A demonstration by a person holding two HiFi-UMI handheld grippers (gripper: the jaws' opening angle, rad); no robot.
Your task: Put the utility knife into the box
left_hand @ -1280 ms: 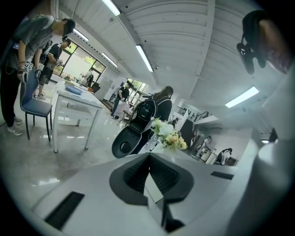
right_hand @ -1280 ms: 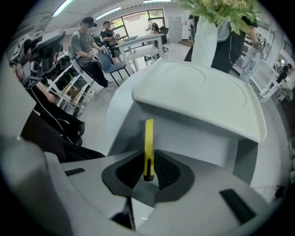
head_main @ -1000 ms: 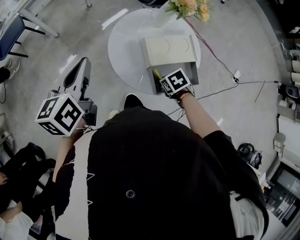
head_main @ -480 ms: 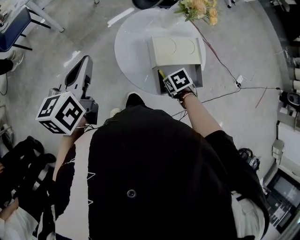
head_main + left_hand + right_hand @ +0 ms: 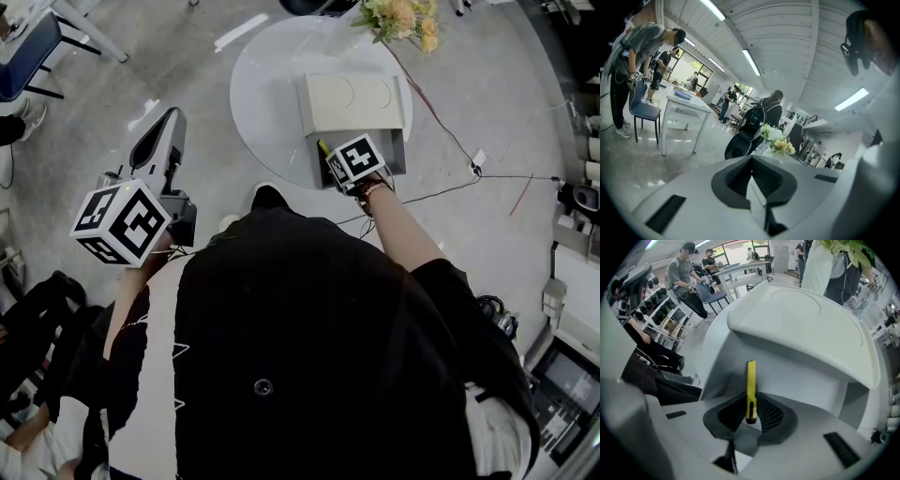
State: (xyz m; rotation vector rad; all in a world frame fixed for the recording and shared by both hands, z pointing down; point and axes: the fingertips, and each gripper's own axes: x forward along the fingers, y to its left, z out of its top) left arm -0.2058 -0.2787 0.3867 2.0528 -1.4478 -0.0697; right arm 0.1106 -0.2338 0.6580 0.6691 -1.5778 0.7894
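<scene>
The yellow utility knife (image 5: pixel 751 380) stands upright between the pads of my right gripper (image 5: pixel 752 414), which is shut on its lower end. Its tip points at the grey inner wall of the open box (image 5: pixel 806 385), just under the cream lid (image 5: pixel 801 329). In the head view the right gripper (image 5: pixel 330 157) hovers at the box's (image 5: pixel 396 150) near left corner on the round white table (image 5: pixel 267 84), and the knife (image 5: pixel 322 148) pokes out past the marker cube. My left gripper (image 5: pixel 166 127) hangs left of the table over the floor, shut and empty (image 5: pixel 751 161).
A vase of flowers (image 5: pixel 398 17) stands at the table's far edge behind the box. Cables (image 5: pixel 441 122) trail over the floor to the right. A chair (image 5: pixel 28 47) and people stand at the left, with equipment along the right wall.
The head view has shifted a little. My right gripper with the knife stays at the box's near left corner. The left gripper has barely moved.
</scene>
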